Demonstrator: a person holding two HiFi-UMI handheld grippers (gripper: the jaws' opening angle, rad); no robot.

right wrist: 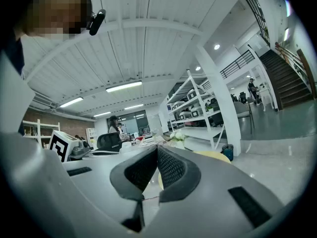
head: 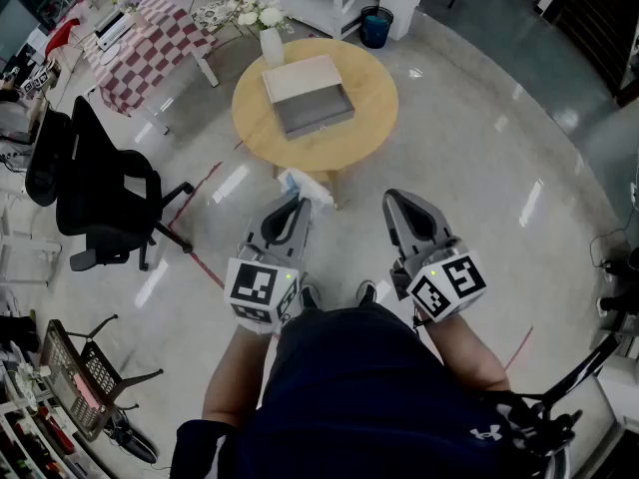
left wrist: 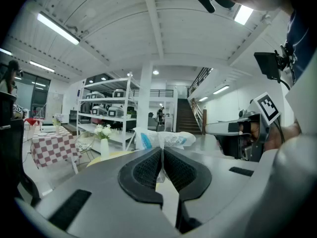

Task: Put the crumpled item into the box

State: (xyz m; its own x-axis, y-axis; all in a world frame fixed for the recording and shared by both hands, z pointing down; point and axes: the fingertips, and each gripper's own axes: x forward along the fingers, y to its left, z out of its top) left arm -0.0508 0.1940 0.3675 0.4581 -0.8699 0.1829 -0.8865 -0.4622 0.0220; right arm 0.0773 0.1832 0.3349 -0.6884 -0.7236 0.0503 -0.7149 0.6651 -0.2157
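The left claw (left wrist: 162, 158) is clamped on the crumpled wrapper (left wrist: 163, 140), well apart from the box (head: 308, 96) on the round surface (head: 371, 128). The right claw (right wrist: 156, 158) is closed on nothing. Best to carry the wrapper over the box's middle, lower it, then release.

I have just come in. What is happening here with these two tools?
A person holds a claw in each hand. The left claw is shut on a crumpled white-and-blue wrapper, held in the air short of the round wooden table. The open box sits on that table, beside a vase of flowers. The right claw is shut and empty. The wrapper is not yet in the box.
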